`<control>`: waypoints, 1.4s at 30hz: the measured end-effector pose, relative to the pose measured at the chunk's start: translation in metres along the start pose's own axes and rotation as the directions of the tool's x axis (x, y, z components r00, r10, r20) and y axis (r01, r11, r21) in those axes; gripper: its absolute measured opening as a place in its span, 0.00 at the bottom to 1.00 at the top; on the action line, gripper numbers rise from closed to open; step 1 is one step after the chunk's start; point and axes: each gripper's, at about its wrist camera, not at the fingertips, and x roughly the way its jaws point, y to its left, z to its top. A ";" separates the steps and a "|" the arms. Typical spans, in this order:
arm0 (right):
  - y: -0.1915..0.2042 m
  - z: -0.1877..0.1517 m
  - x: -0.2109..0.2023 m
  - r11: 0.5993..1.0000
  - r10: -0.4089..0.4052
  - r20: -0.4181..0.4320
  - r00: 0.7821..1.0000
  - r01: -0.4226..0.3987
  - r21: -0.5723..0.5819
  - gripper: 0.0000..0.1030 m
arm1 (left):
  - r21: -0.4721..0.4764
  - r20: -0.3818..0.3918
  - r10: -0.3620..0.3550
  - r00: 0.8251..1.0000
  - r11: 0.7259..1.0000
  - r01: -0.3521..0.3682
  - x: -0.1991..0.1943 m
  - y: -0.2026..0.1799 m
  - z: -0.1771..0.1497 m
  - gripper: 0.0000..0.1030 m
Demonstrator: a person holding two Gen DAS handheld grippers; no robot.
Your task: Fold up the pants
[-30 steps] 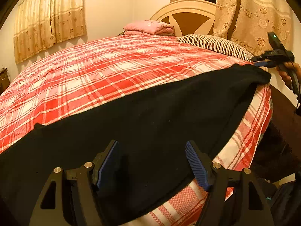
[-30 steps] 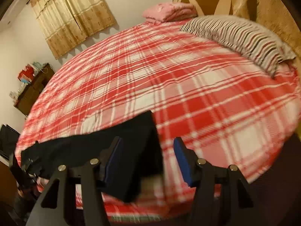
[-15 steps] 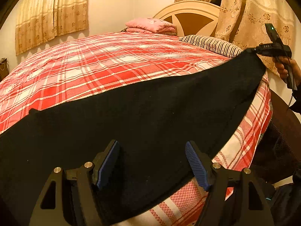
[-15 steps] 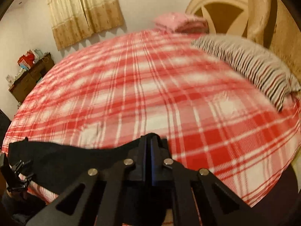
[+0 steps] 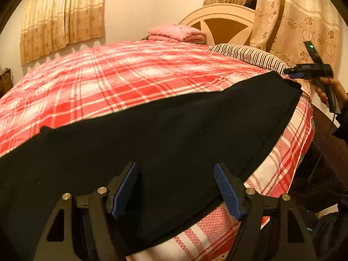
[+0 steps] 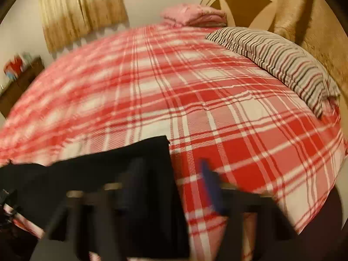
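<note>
Black pants (image 5: 165, 139) lie spread flat along the near edge of the red plaid bed (image 5: 121, 80). My left gripper (image 5: 175, 187) is open, its blue pads on either side of the cloth above one end. In the right wrist view the pants' other end (image 6: 130, 174) lies on the bed. My right gripper (image 6: 171, 187) is open and blurred, its left finger over the cloth, its right finger (image 6: 209, 184) over the bedspread. The right gripper also shows in the left wrist view (image 5: 308, 70), just past the pants' far corner.
A striped pillow (image 5: 248, 54) and a folded pink blanket (image 5: 176, 32) lie at the headboard (image 5: 219, 21). Curtains (image 5: 293, 21) hang at the right. A dark cabinet (image 6: 19, 82) stands far left. The bed edge (image 5: 289, 152) drops off at the right.
My right gripper was shut on the pants' end half a second ago and has opened, letting the cloth drop flat onto the bed. The left gripper stayed open.
</note>
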 end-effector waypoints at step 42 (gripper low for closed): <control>0.187 -0.147 -0.035 0.672 -0.020 0.047 0.999 0.048 -0.739 0.15 | 0.032 -0.019 -0.132 0.991 0.991 0.132 0.009 -0.041 0.010 0.72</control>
